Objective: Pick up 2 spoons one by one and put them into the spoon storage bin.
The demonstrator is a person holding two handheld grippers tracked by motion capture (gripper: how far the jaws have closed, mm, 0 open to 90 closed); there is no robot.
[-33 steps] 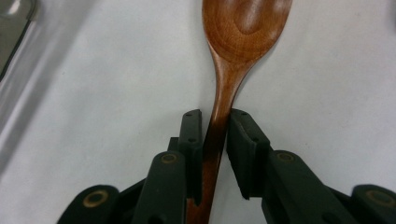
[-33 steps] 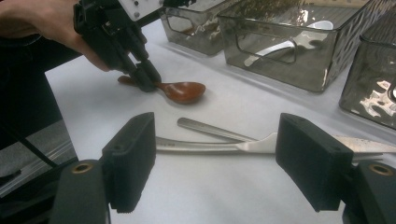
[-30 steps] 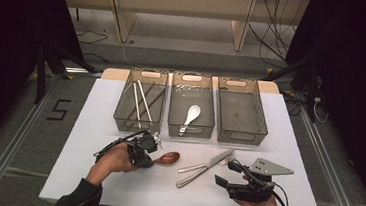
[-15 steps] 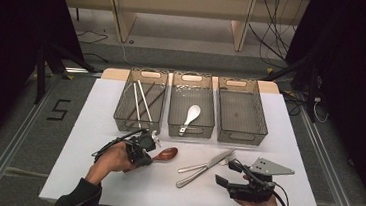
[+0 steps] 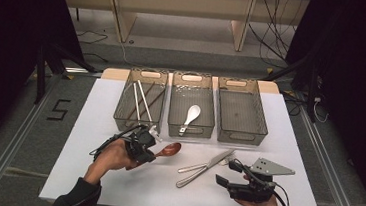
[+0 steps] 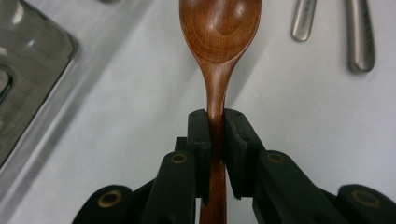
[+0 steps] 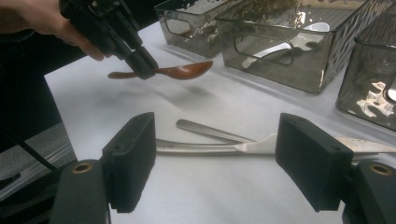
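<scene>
High view: left gripper (image 5: 153, 148) sits at 7 o'clock on the white table (image 5: 93, 125), jaws clamped on the handle of the wooden spoon (image 5: 169, 149), whose bowl points toward 2 o'clock. Right gripper view suggests the spoon (image 7: 180, 71) is lifted slightly clear of the surface, though contact cannot be ruled out. Right gripper (image 5: 224, 174), at 5 o'clock, has its jaws spread wide, holding nothing, near a knife (image 5: 205, 166) and fork (image 5: 200, 166).

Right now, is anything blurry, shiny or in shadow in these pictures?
High view: dark surroundings, evenly lit table. Left gripper view: the wooden spoon is sharp, its bowl catches light, and the tray is soft. Right gripper view: glare on the trays, a faint shadow under the spoon.
</scene>
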